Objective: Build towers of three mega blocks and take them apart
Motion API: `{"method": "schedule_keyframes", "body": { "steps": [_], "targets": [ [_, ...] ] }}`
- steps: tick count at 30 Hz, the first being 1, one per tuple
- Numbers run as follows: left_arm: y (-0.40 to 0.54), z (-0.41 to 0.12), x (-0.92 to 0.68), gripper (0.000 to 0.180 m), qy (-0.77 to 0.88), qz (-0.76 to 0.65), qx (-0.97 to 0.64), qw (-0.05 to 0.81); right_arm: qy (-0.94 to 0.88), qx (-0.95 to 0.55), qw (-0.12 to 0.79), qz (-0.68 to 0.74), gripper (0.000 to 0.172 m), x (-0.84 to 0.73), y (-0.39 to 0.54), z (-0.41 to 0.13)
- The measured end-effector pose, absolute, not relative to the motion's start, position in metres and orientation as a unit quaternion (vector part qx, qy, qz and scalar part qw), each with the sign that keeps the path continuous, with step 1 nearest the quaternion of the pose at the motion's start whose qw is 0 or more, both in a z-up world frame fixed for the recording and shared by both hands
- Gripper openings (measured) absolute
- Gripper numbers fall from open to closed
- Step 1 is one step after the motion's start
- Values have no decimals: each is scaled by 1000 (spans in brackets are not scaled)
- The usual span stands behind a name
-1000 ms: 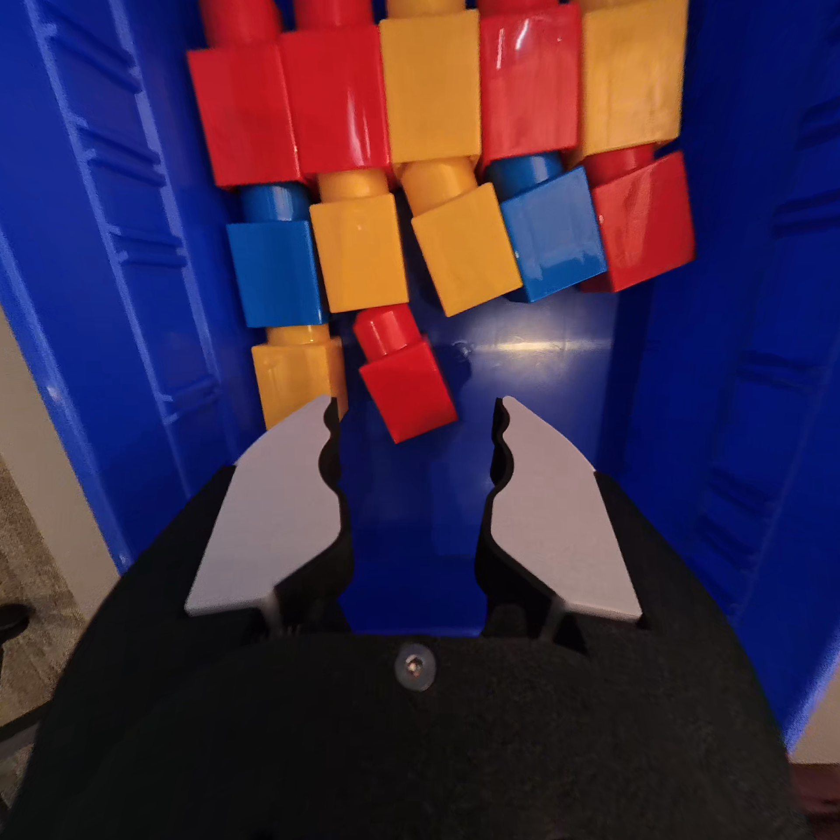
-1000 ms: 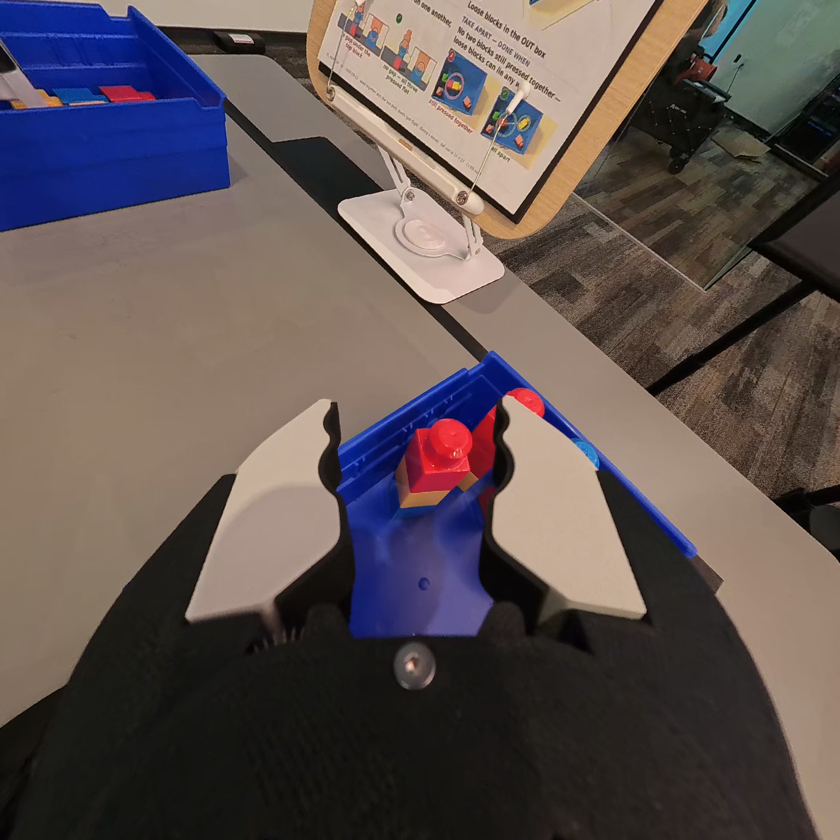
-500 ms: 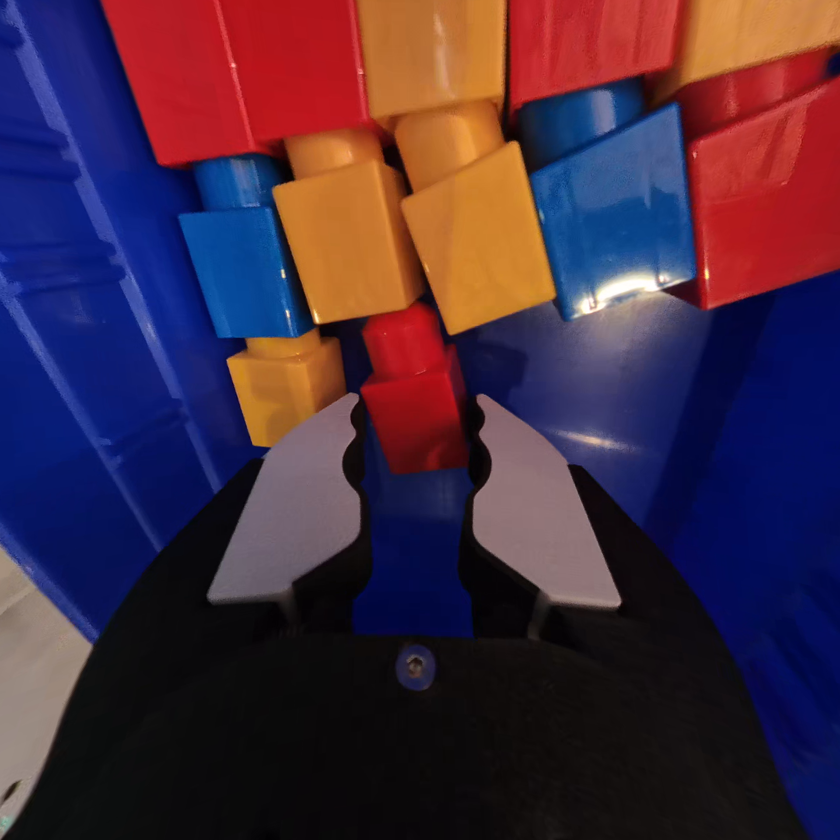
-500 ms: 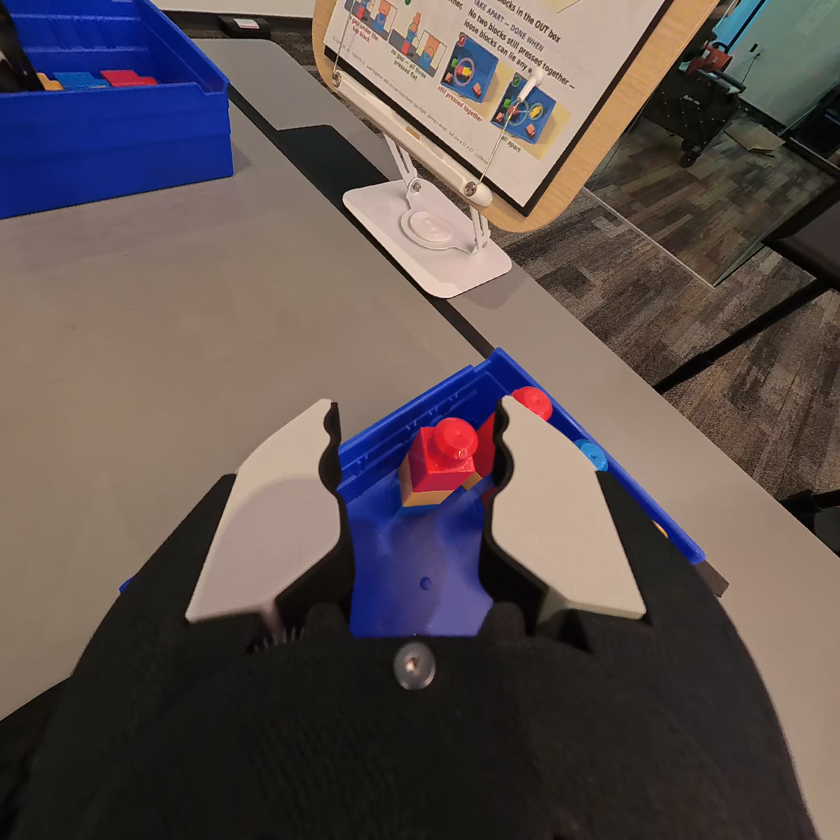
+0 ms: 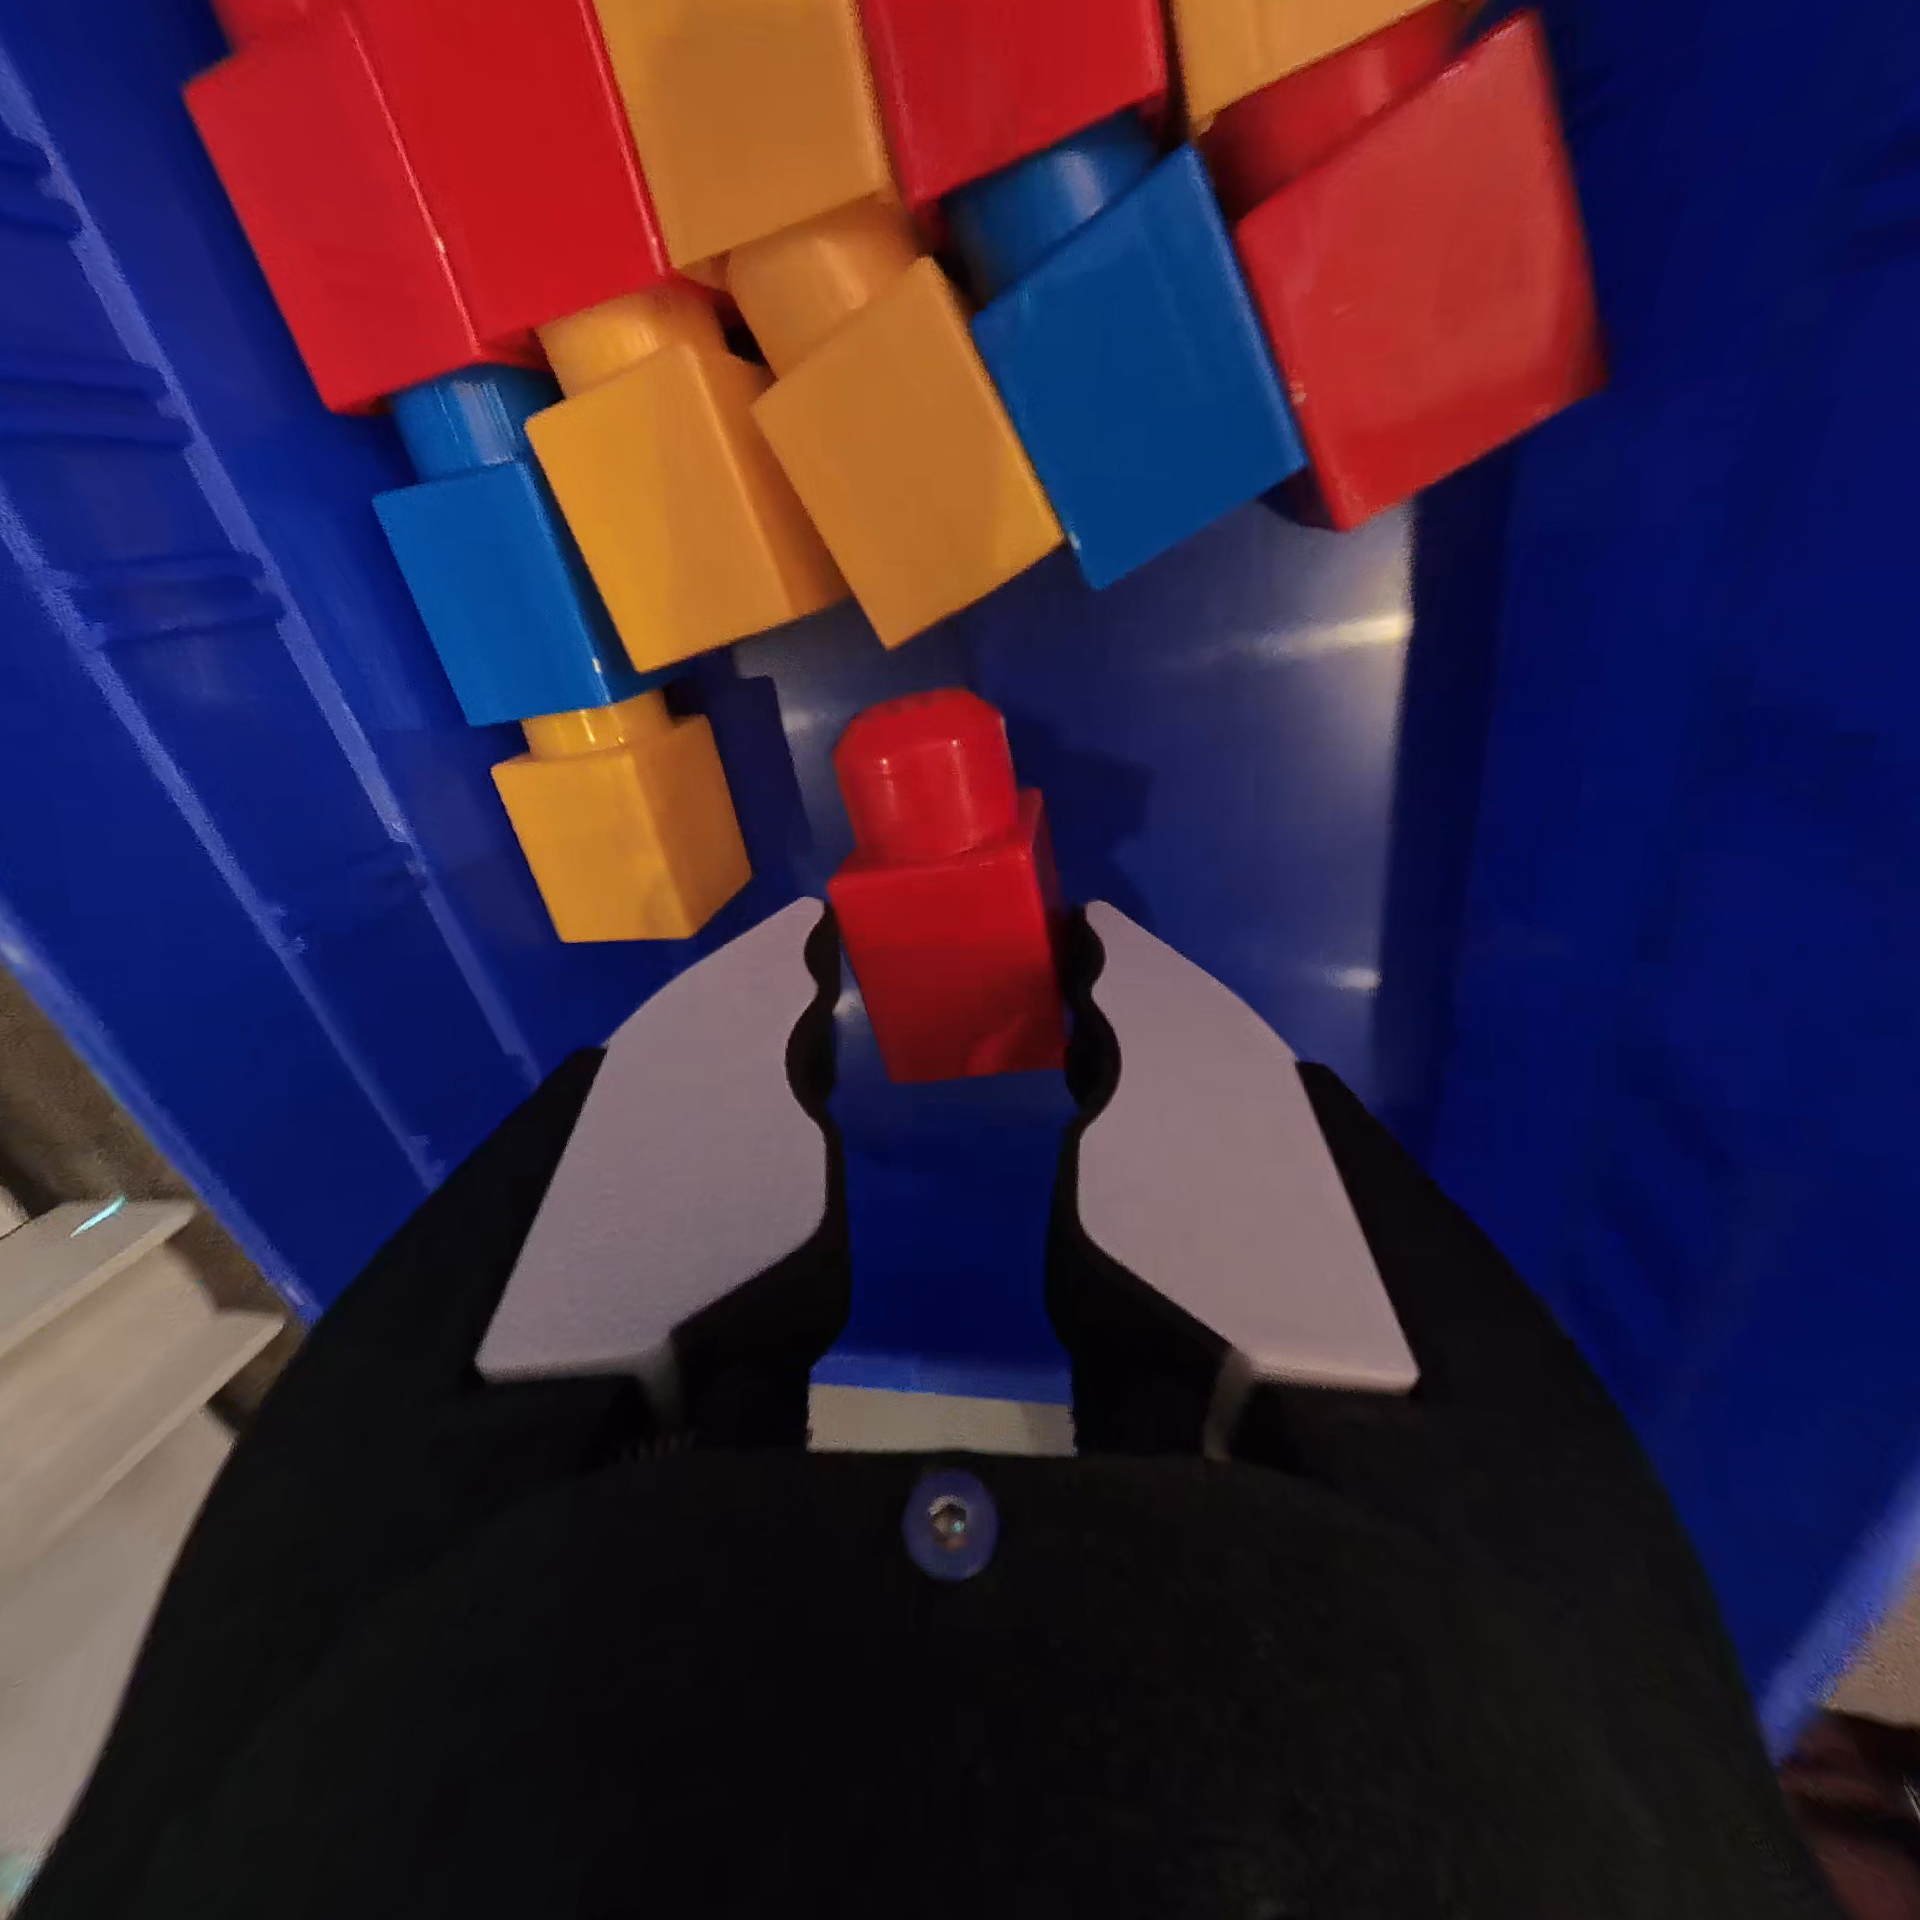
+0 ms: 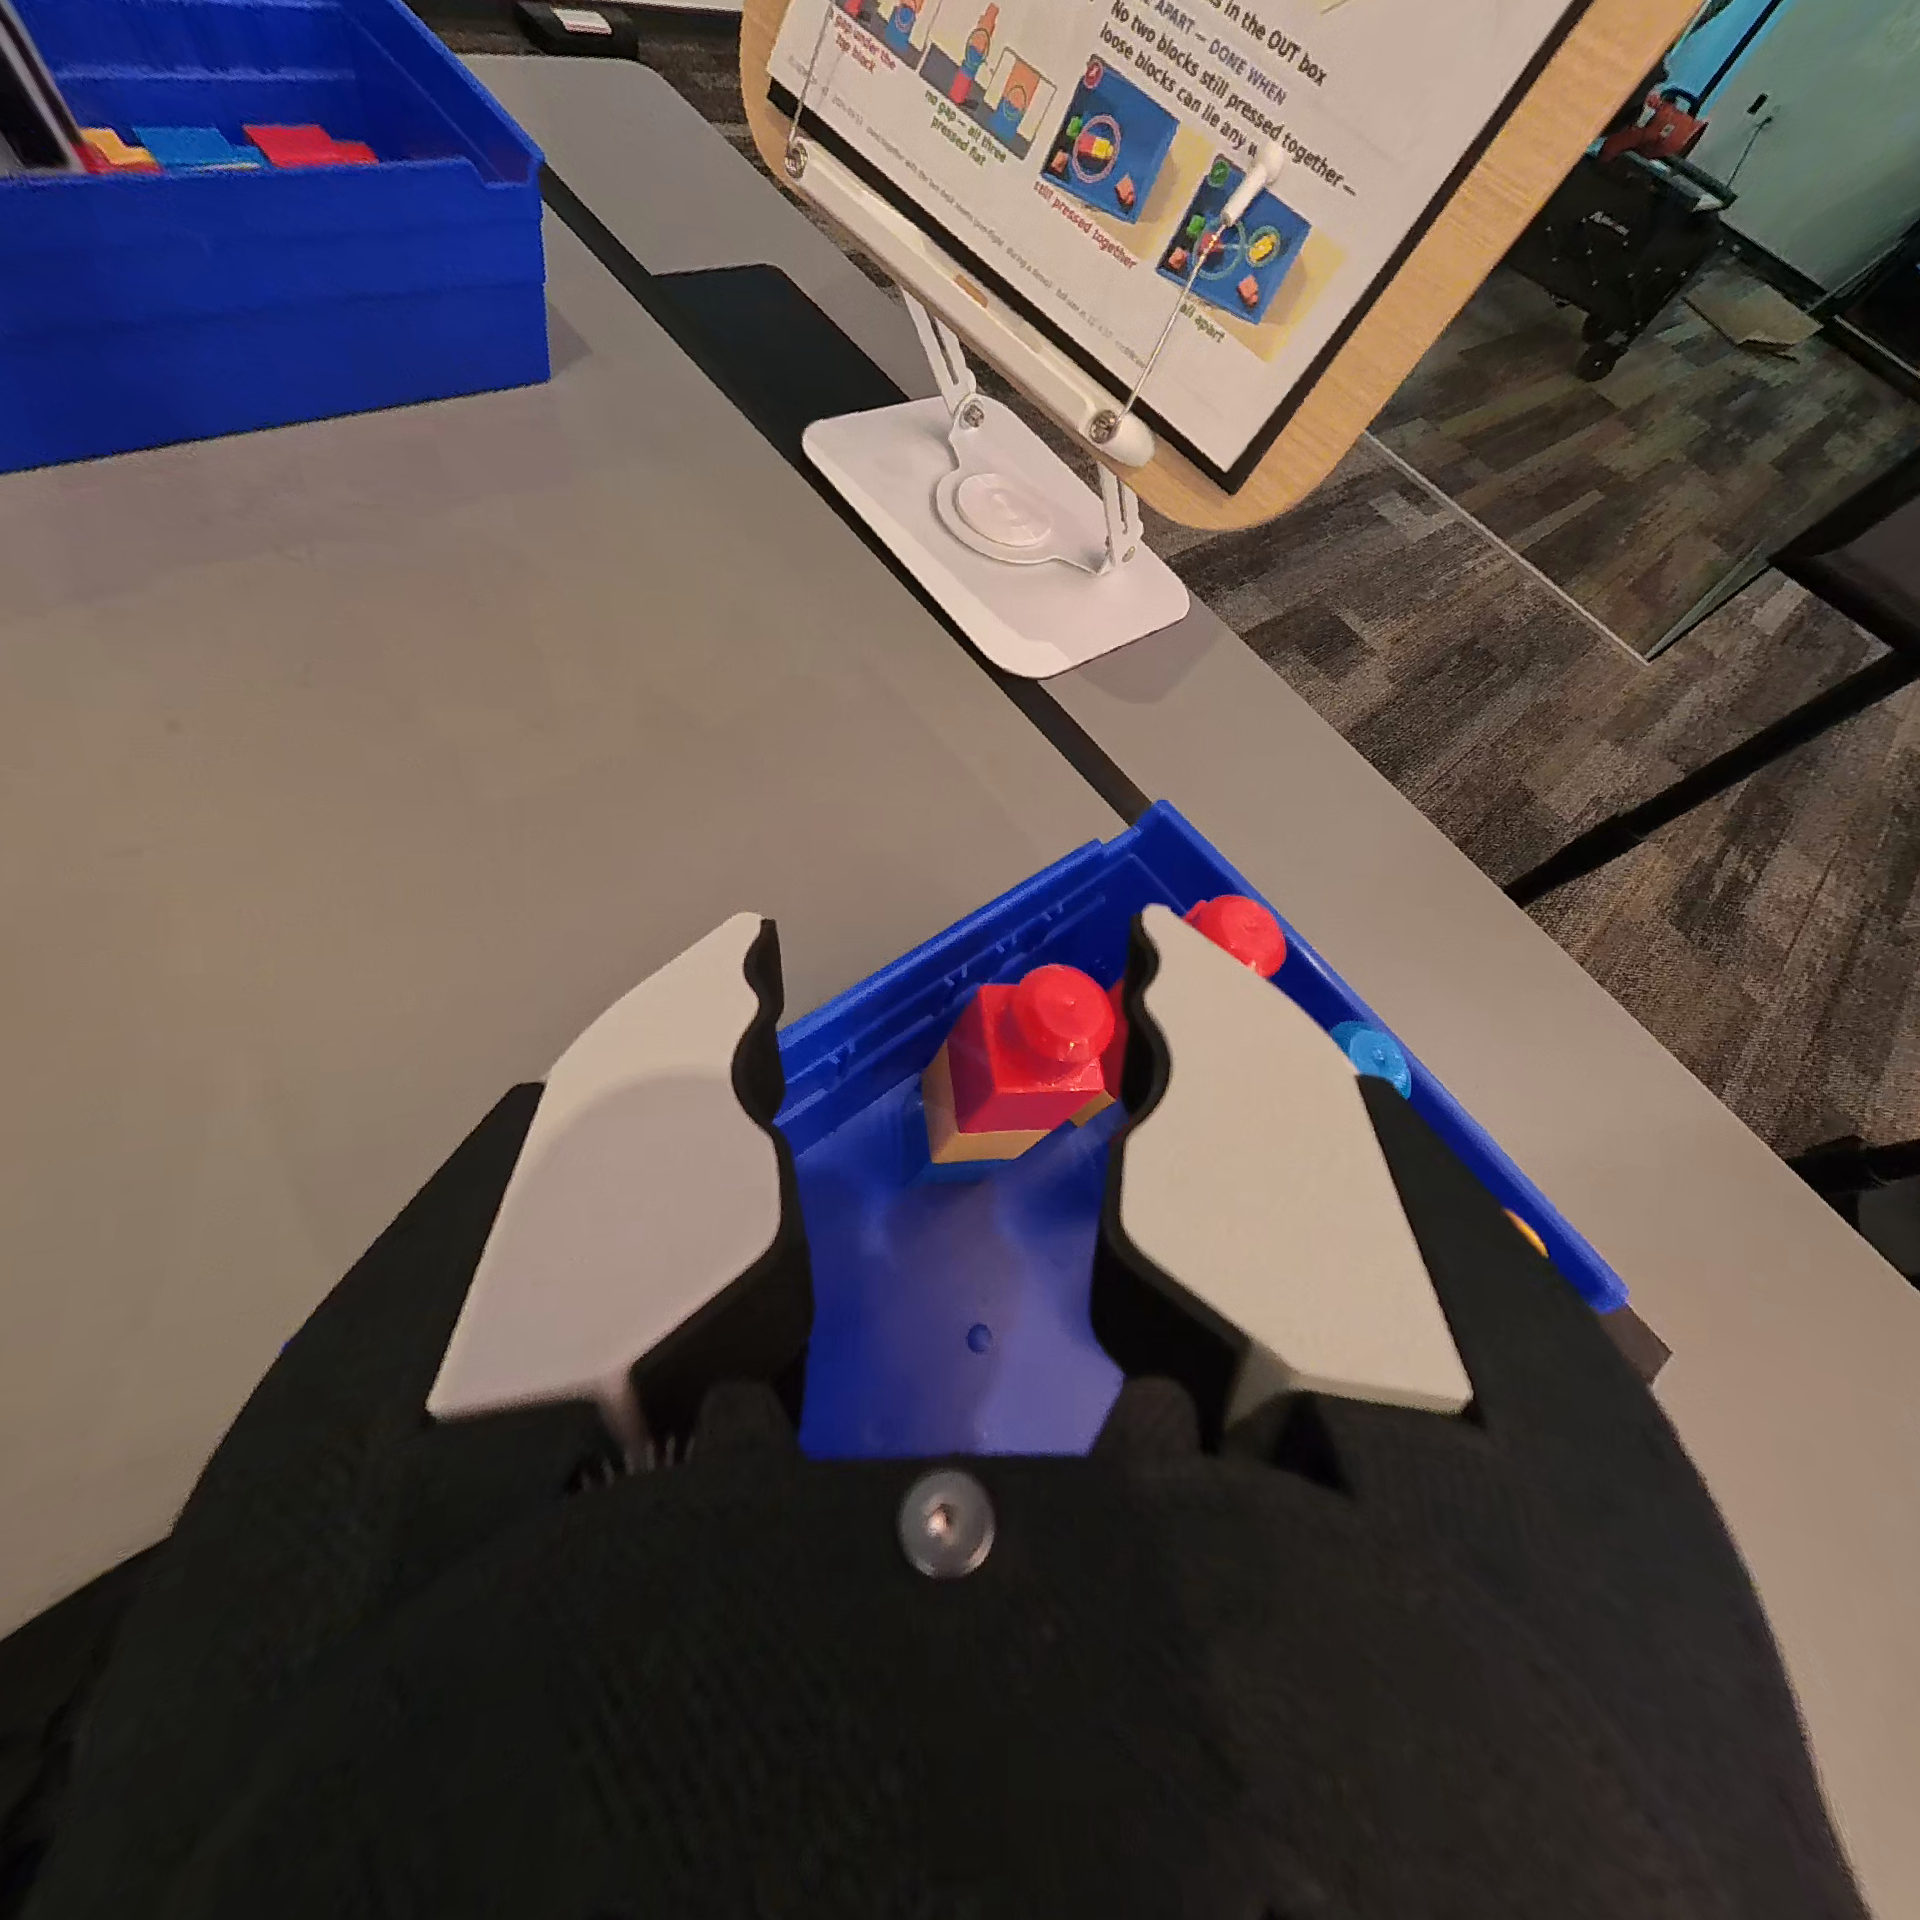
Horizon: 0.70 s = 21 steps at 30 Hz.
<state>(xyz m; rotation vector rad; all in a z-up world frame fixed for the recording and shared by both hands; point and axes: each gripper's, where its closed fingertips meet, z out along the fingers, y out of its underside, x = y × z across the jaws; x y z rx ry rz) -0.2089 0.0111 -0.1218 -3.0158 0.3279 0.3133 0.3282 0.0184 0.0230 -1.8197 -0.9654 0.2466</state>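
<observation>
In the left wrist view, my left gripper [image 5: 953,925] is shut on a single red mega block [image 5: 925,800], with both pads pressed on its sides and its stud pointing away. It is held inside a blue bin [image 5: 1662,727], a little back from the other blocks. These are joined red, yellow and blue blocks lying in rows [image 5: 894,447], with a yellow block [image 5: 623,842] nearest on the left. In the right wrist view, my right gripper [image 6: 953,925] is open and empty above a second blue bin [image 6: 1195,831]. A red block stacked on a yellow one [image 6: 1029,1060] stands in it below the fingers.
More red [image 6: 1236,930] and blue [image 6: 1371,1060] studs show behind the right finger. The far blue bin [image 6: 270,260] sits at the table's [image 6: 416,727] back left. An instruction board on a white stand [image 6: 997,540] stands at the table's right edge, with floor beyond.
The left jaws closed on the loose red block and drew it back from the pile. The right gripper stayed open and barely shifted over its bin.
</observation>
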Motion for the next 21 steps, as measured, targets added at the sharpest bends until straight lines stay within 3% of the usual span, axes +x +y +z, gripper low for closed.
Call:
{"method": "schedule_keyframes", "body": {
  "steps": [5, 10, 14, 21],
  "targets": [
    [6, -70, -176, 42, 140, -32, -978, 154, -417, -740, 517, 110, 63, 313, 15, 31],
    [-13, 9, -89, 42, 278, -219, -887, 296, -452, -669, 554, 202, 60, 246, -4, 65],
    [-56, 45, -5, 41, 429, -346, -774, 312, -449, -596, 545, 383, 59, 162, -36, 95],
    [-90, 50, 65, 41, 548, -374, -674, 326, -411, -571, 418, 575, 59, 80, -70, 82]
  ]
}}
